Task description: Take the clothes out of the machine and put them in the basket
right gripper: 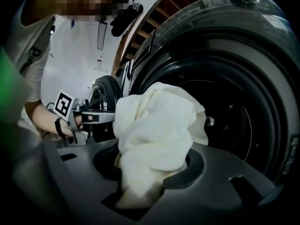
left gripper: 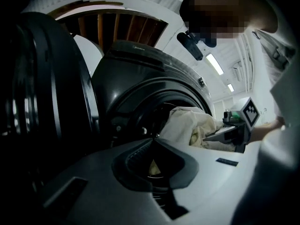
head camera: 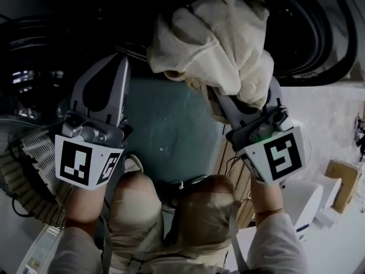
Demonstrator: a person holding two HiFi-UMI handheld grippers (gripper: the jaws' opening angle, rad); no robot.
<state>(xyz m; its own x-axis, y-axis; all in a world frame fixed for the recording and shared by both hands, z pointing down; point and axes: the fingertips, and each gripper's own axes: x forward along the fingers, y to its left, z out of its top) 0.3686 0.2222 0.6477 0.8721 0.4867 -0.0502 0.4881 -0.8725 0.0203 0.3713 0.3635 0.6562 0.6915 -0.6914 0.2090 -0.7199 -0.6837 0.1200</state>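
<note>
Beyond both sets of jaws sits the big dark front-loading washing machine [right gripper: 243,102], its round mouth gaping right ahead of the right gripper's jaws, with the door [left gripper: 42,102] swung out to the left of the left gripper's jaws. Down below and behind the left jaws there's a white slatted laundry basket [head camera: 31,153], and that's where this load is headed.

Now the star of the show: a cream garment [head camera: 211,39], bunched into a fat, crumpled wad, out of the drum and in the air just in front of the opening. The right gripper [right gripper: 152,172] has it, jaws clamped on a thick gather at the wad's lower end, with the rest ballooning up and over the tips. The left gripper [left gripper: 152,138] carries nothing, its jaws pressed together tip to tip, off to the left of the cloth and clear of it.

By the look of it, this is soft, light, floppy stuff with no stiffness at all. Whether it's damp I can't tell. A thick fold like this one is the place to bite; a single thin layer would likely slip free. Loose ends could trail and catch on the machine's rim.
</note>
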